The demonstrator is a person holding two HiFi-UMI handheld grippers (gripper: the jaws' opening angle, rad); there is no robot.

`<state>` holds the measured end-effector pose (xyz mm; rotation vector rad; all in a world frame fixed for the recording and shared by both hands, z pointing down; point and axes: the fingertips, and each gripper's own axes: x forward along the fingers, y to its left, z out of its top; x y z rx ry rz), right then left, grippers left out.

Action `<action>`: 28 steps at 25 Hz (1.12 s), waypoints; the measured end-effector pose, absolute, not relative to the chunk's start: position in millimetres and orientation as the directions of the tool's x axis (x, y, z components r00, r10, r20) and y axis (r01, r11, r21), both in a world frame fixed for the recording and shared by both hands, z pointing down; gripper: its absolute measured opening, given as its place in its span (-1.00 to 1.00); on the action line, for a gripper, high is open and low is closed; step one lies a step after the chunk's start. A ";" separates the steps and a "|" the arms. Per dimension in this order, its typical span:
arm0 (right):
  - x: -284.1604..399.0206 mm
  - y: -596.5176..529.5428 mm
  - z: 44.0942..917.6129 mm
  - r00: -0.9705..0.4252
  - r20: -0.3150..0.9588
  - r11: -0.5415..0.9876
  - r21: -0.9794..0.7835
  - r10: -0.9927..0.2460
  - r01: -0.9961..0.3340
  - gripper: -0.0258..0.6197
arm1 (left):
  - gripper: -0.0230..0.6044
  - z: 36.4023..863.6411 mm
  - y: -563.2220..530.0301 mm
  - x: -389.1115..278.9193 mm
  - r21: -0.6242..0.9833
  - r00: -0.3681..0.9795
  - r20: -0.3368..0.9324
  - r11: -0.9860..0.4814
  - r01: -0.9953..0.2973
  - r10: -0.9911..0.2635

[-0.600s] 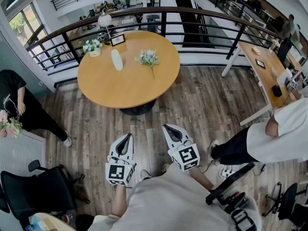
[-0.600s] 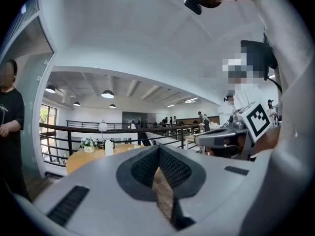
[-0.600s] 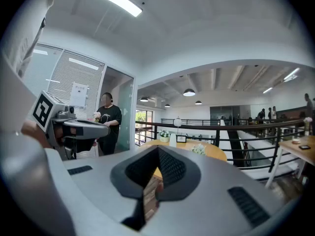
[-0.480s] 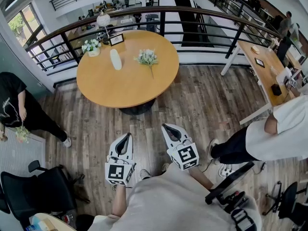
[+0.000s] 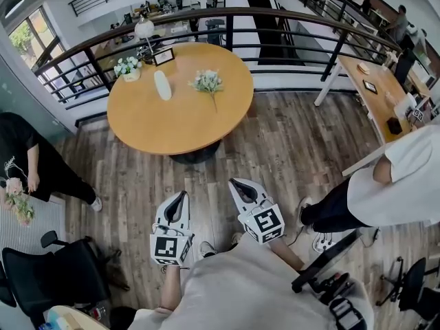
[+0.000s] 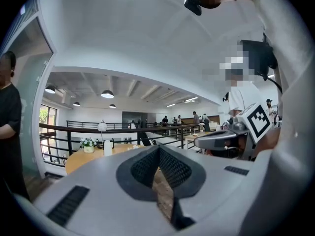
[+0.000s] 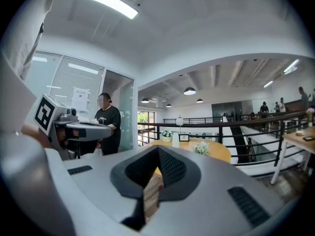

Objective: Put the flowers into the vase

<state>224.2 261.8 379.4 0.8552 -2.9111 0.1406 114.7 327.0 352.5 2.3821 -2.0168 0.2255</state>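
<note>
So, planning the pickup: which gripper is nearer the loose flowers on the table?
Right, slightly. Both hang short of the table; the right gripper sits closer to the flowers, the left gripper further back.

Round wooden table (image 5: 172,119) on a plank floor (image 5: 275,150). On its top: an upright white vase (image 5: 162,85); flowers (image 5: 208,82) lying flat to its right, apart from it; at the far edge, a small flower pot (image 5: 128,67), a frame (image 5: 163,56) and, apparently, a globe lamp (image 5: 144,27).
</note>
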 end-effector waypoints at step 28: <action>255.2 185.2 415.0 -0.859 0.175 0.851 -0.140 -0.482 -0.506 -0.90 | -0.91 374.4 237.1 136.9 -0.054 0.158 0.151 -0.168 -0.984 -0.976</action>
